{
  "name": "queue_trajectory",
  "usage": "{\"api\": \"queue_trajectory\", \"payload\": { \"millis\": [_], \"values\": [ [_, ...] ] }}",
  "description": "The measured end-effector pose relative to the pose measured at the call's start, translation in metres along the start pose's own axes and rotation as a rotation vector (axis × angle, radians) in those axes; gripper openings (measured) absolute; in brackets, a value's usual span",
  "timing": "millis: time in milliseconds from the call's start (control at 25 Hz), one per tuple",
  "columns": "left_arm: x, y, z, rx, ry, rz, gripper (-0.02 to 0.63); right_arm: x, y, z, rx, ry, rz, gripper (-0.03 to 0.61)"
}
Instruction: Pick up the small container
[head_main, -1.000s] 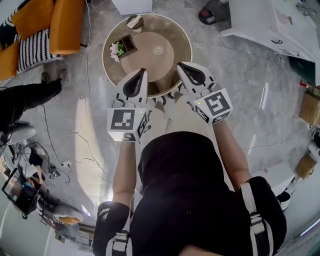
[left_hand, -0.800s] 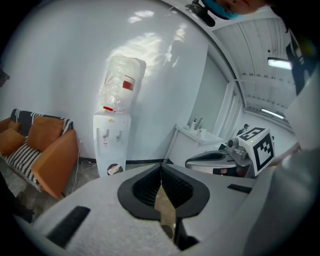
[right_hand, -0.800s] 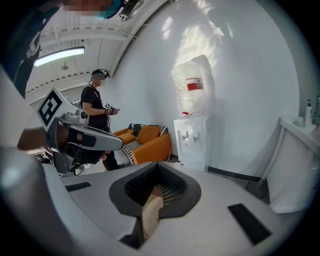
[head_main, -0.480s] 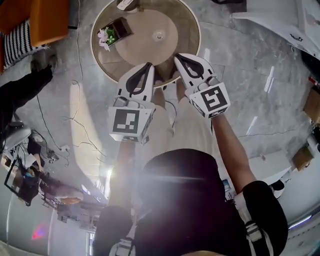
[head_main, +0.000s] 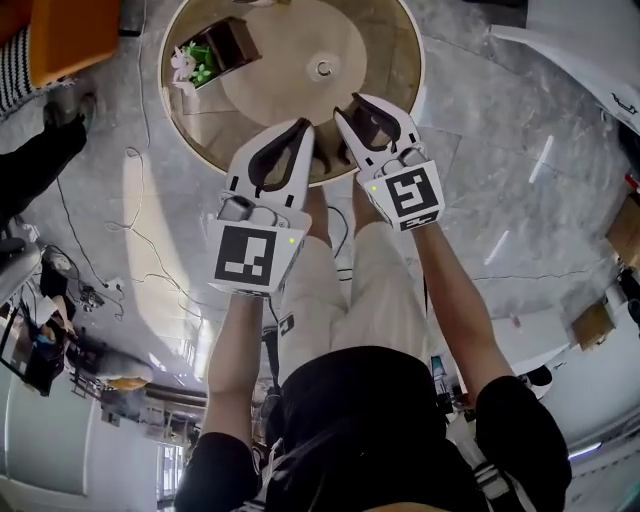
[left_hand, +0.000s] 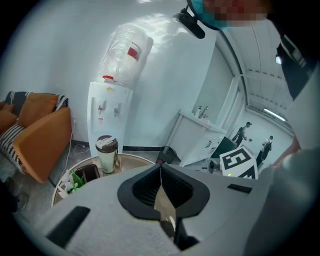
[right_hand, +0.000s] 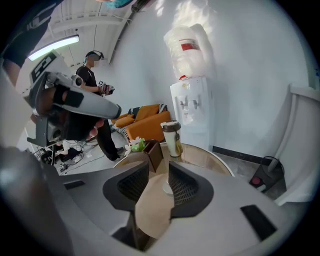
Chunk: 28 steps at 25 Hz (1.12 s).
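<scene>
Your left gripper (head_main: 303, 130) was shut and empty, right gripper (right_hand: 159, 172) had just been cracking open with nothing between the jaws, container (head_main: 323, 69) sat well ahead at mid table (head_main: 385, 75), so I'd say you needed wider jaws and a straight, centred descent onto it.

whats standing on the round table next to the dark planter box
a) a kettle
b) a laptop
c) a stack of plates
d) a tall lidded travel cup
d: in the right gripper view a tall travel cup with a dark lid stands upright on the round table, close beside the dark planter box.
</scene>
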<state>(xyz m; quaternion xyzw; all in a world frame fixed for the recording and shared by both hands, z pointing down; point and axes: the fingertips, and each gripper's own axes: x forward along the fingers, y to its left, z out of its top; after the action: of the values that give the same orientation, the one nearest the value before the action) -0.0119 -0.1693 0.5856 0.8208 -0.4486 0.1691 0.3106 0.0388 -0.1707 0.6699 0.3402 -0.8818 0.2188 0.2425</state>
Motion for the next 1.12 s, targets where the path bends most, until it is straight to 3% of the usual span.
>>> {"api": "queue_trajectory", "payload": {
  "millis": [120, 280, 400, 880, 1120],
  "values": [
    [0.012, 0.007, -0.013, 0.018, 0.011, -0.006, 0.020, 0.026, -0.012, -0.020, -0.023, 0.018, 0.008, 0.140],
    [0.016, 0.012, -0.029, 0.014, 0.016, -0.010, 0.020, 0.051, -0.023, -0.046, -0.060, 0.062, -0.006, 0.273],
    [0.020, 0.017, -0.042, 0.004, 0.044, -0.005, 0.020, 0.071, -0.032, -0.066, -0.057, 0.084, -0.024, 0.317],
    [0.027, 0.045, -0.054, -0.019, 0.064, 0.030, 0.020, 0.140, -0.040, -0.107, -0.132, 0.166, -0.019, 0.354],
    [0.032, 0.046, -0.053, -0.020, 0.071, 0.032, 0.020, 0.155, -0.048, -0.110, -0.238, 0.192, -0.025, 0.353]
  ]
}}
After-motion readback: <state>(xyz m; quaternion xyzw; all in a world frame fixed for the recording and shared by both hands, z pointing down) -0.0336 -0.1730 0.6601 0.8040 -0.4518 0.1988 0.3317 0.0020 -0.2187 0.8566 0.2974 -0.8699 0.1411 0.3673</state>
